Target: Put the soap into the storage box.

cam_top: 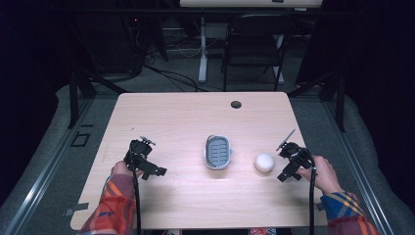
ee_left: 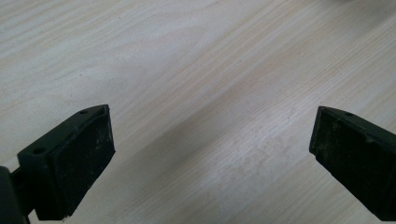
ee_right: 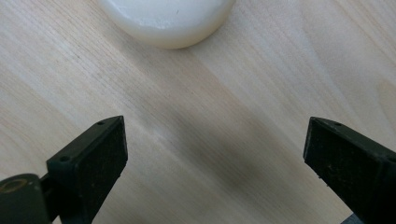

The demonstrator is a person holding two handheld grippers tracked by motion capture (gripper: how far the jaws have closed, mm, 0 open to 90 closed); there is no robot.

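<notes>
I see a small grey oval tray (cam_top: 218, 152) w/ pale rim and ribbed darker inside, sitting roughly mid-table, long axis pointing away from me. Just to its right, apart from it, is a white round ball-like object (cam_top: 264, 162), smooth, matte, no markings I can make out. In the right gripper view its lower edge (ee_right: 168, 21) sits at the top of frame, ahead of the jaws, not between them and not touching them.

Table (cam_top: 186, 117) is light wood grain, w/ a dark round grommet hole (cam_top: 236, 104) near the far edge.

Right gripper (cam_top: 288, 159) sits just right of the white object, near the table's right side, held by my right hand (cam_top: 325, 174) coming in from bottom right; plaid sleeve (cam_top: 350, 215) at the wrist. Its jaws stand wide apart in its own view (ee_right: 215, 154), bare wood between them, nothing pinched.

Left gripper (cam_top: 142, 156) is on the left part of the table, well apart from the tray, left hand (cam_top: 122, 170) behind it. Jaws also spread wide in its view (ee_left: 212, 144), only tabletop between, holding nothing.

Beyond the table: a dark folding chair (cam_top: 254, 46) and cables on the floor
</notes>
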